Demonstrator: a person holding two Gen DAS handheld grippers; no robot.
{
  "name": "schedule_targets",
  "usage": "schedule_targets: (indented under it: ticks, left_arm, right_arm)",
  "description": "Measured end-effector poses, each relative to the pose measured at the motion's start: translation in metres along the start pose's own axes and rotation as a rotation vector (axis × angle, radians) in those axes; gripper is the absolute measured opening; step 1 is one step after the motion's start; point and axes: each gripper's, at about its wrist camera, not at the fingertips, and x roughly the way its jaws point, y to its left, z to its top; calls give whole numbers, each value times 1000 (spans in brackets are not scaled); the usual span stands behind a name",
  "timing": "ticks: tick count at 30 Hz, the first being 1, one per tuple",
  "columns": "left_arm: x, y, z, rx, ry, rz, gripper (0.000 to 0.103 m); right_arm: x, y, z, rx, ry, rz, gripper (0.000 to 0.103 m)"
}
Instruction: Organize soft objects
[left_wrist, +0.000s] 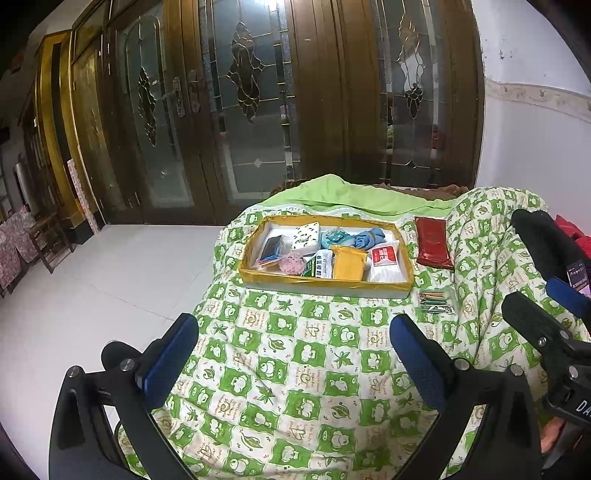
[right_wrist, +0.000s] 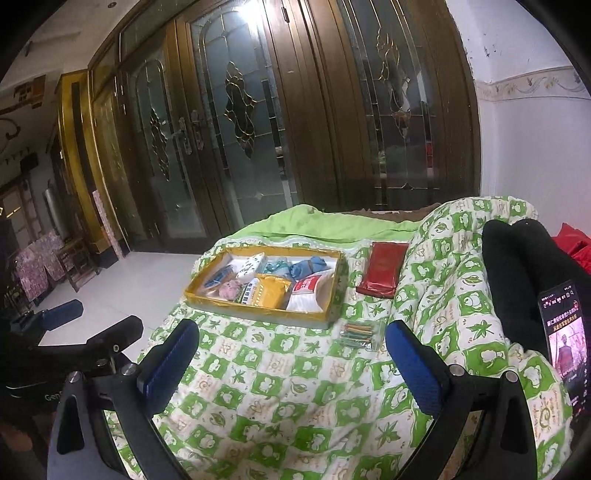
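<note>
One tray (left_wrist: 325, 286), one red pouch (left_wrist: 433, 242), two claws.

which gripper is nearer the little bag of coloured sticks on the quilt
Right. The right gripper has the bag of coloured sticks just ahead between its fingers; the left gripper sits further left.

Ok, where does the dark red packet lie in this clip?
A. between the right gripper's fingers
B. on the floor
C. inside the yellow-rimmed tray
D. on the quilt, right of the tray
D: the dark red packet lies on the quilt just right of the yellow-rimmed tray, outside its rim.
</note>
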Motion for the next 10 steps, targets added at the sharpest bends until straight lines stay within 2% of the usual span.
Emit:
schedule_targets:
  ticks: [10]
  left_arm:
    - [8,-3,-6,2,24,-16,103]
  right_arm:
    - [-7,6,-1,31,50,9,102]
